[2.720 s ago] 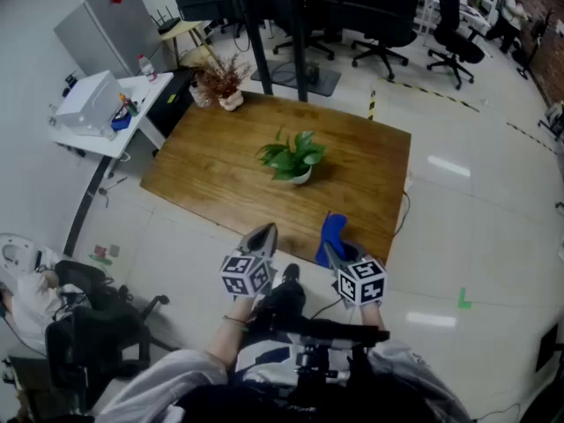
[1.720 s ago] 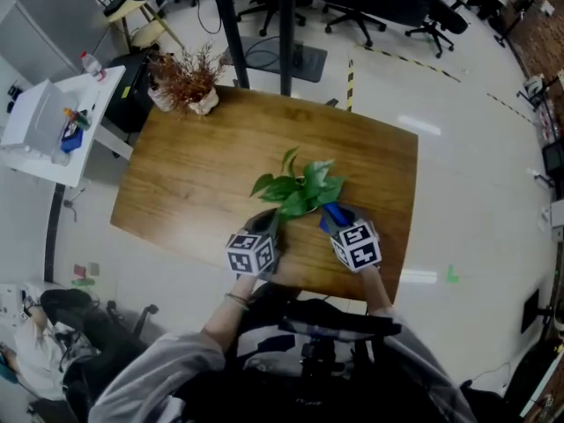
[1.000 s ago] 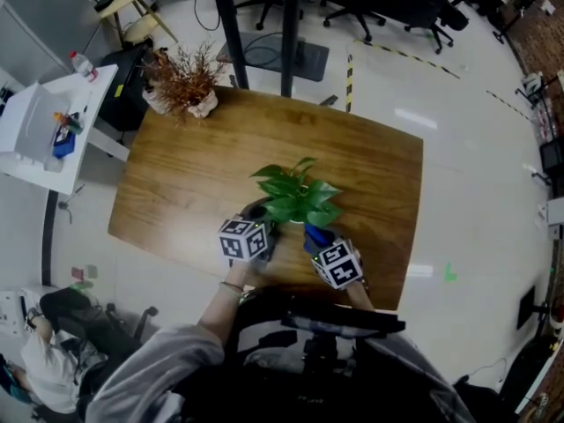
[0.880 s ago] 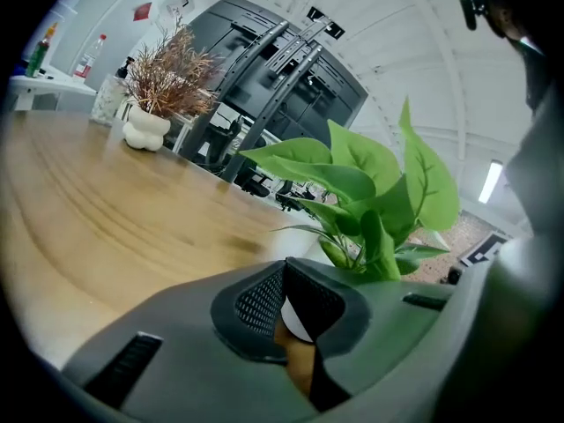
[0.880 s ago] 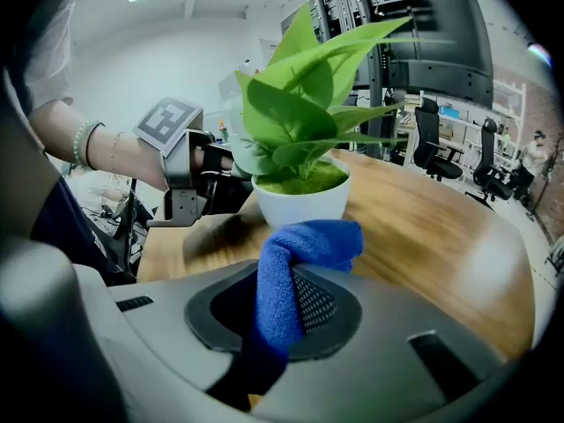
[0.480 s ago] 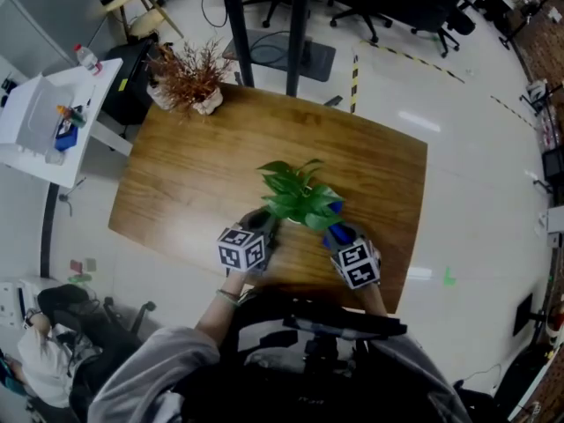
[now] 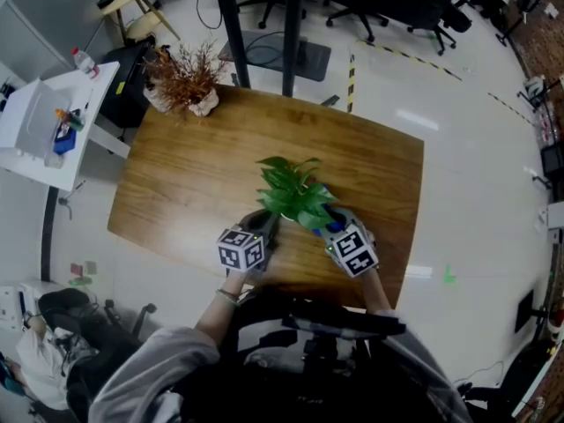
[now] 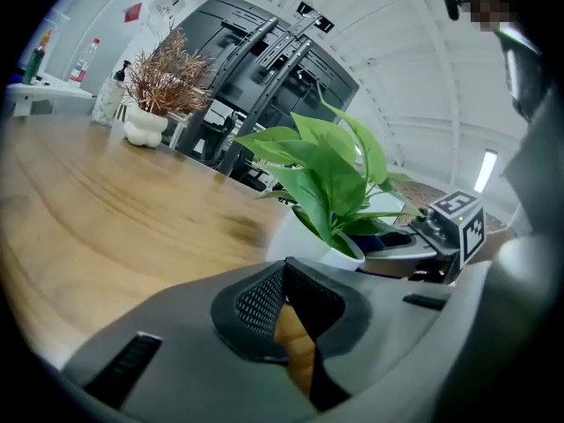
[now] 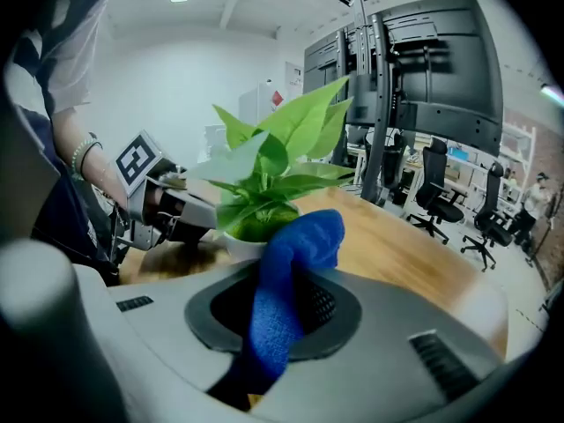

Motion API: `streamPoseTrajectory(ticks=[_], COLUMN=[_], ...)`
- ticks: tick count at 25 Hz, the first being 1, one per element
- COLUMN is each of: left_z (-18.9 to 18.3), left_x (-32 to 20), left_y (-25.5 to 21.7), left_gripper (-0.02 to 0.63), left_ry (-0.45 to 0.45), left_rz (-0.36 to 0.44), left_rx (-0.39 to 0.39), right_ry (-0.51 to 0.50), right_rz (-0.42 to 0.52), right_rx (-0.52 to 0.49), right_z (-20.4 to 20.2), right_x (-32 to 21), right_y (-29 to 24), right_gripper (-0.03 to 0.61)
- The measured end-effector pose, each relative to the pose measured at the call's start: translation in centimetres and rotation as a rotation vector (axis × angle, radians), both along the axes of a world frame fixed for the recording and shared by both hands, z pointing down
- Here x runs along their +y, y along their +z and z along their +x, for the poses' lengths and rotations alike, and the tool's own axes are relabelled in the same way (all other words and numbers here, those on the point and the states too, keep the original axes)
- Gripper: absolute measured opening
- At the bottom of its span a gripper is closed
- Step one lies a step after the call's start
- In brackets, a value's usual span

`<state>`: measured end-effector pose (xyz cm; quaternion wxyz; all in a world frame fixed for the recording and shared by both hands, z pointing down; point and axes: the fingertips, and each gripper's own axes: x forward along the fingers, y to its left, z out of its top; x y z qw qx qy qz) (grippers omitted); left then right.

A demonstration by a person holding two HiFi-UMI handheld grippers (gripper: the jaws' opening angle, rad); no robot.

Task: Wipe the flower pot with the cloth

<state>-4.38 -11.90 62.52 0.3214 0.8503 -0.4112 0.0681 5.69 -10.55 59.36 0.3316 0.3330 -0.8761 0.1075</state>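
Observation:
A leafy green plant [image 7: 293,194] grows in a white flower pot [image 8: 304,247] on the near half of the wooden table [image 7: 194,174]. My right gripper [image 7: 329,228] is shut on a blue cloth [image 9: 286,282], and it holds the cloth's free end up against the pot's right side. In the right gripper view the pot [image 9: 240,242] sits just beyond the cloth. My left gripper [image 7: 264,222] is shut with nothing in it, its tip close to the pot's left side. Whether it touches the pot I cannot tell. The leaves hide most of the pot from above.
A dried reddish plant in a white vase [image 7: 187,79] stands at the table's far left corner. A white side table [image 7: 48,122] with a bottle and small items is to the left. Office chairs [image 7: 414,7] stand beyond the table. The table's near edge runs under my grippers.
Both grippers came from the table's near edge up to the pot. In the last half second the right gripper pushed the cloth slightly closer to the pot; the left barely moved.

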Motion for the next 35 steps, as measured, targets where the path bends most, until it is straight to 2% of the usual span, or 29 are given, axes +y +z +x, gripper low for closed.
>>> streamPoseTrajectory(ticks=[3,7,13,18,23,26,30,35], left_z=[-0.4,-1.1,-1.0,-1.2,-1.5,-0.9,0.3,-0.1], left_x=[-1.0,-2.9,-5.1,-4.2,-1.7,-0.6,-0.1,-0.7], left_y=[0.0,0.1,0.2,0.0,-0.8,-0.8,-1.2,-1.2], left_gripper=[0.006,0.006,0.006,0.006,0.006,0.006,0.006,0.006], left_ry=[0.009,0.001,0.044,0.056,0.020,0.006,0.033,0.021], left_rz=[0.022,0.029,0.050,0.066,0.069,0.056,0.054,0.058], left_rx=[-0.037,-0.043,-0.117,-0.142,-0.113,-0.075,-0.056,-0.062], right_ry=[-0.009,-0.039,-0.104,-0.045,0.085,0.120,0.089,0.017], right_rz=[-0.023,-0.058,-0.109,-0.136,-0.097,-0.046,-0.001,-0.027], right_rx=[0.000,-0.006,0.032,-0.013,-0.020,-0.037,-0.055,-0.016], right_z=[-0.6,-2.3,-4.4,-3.5,0.5,1.7,0.9,-1.1], right_x=[1.2,2.9,4.7,4.9,3.3,1.2,-0.9,0.0], right_y=[0.6,1.6,3.5,3.6,1.5,0.1,-1.4,0.2], right_gripper=[0.071,0.071,0.071,0.071,0.071,0.071,0.071,0.071])
